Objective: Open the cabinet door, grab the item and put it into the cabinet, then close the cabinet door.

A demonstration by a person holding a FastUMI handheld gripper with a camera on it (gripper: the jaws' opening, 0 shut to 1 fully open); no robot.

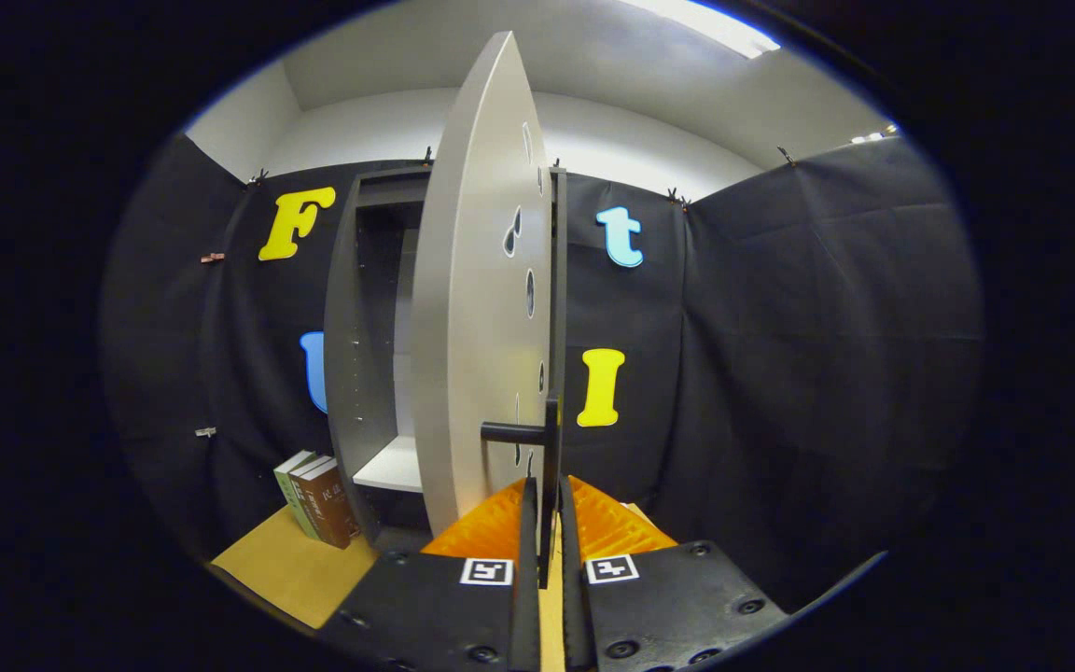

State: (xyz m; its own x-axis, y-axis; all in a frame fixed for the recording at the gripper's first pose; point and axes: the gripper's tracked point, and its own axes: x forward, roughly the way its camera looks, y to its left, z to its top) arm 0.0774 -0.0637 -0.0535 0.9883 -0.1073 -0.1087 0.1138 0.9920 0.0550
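The gripper (549, 523) has its fingers drawn narrow, pressing from both sides on the dark handle (547, 448) of the cabinet door (472, 317). The door stands partly open, edge-on just ahead of the fingers. Behind it the cabinet (360, 355) shows a pale shelf (393, 465). Three books (318, 499) stand leaning on the tan tabletop (286, 569) beside the cabinet's base.
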